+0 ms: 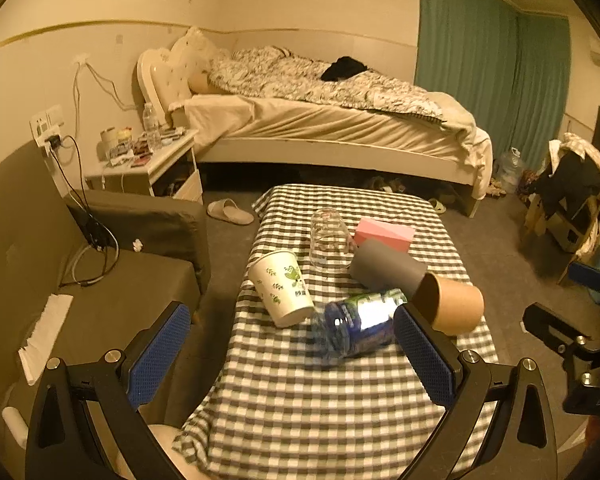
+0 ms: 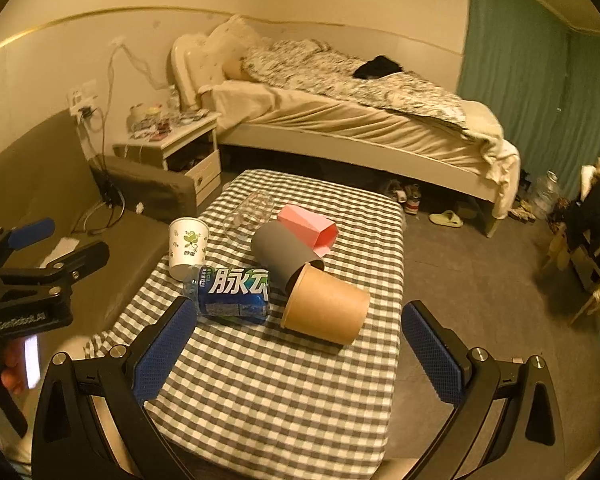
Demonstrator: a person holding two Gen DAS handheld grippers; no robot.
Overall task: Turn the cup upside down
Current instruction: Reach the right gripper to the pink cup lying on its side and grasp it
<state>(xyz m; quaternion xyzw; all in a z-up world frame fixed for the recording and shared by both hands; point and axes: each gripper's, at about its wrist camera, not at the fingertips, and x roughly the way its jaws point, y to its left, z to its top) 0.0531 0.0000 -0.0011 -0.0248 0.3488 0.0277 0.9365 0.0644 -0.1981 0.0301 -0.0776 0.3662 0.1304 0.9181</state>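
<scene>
My left gripper (image 1: 296,344) and right gripper (image 2: 300,344) hover spread wide, empty, above the checked table (image 2: 284,396). The white leaf-print paper cup (image 2: 188,246) stands upright at the table's left edge; a toppled blue bottle (image 2: 232,291) lies just beside it, with the brown cup (image 2: 326,308), grey cup (image 2: 280,256), pink cup (image 2: 310,226) and clear glass (image 2: 250,214) lying nearby.

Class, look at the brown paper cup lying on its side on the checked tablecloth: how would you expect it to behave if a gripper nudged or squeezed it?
The brown paper cup lies on its side, so a nudge would probably roll it in a curve, since it tapers. It looks empty and thin-walled: likely light, and a firm squeeze could dent it. The grey cup seems to touch its rim and may block it.
</scene>
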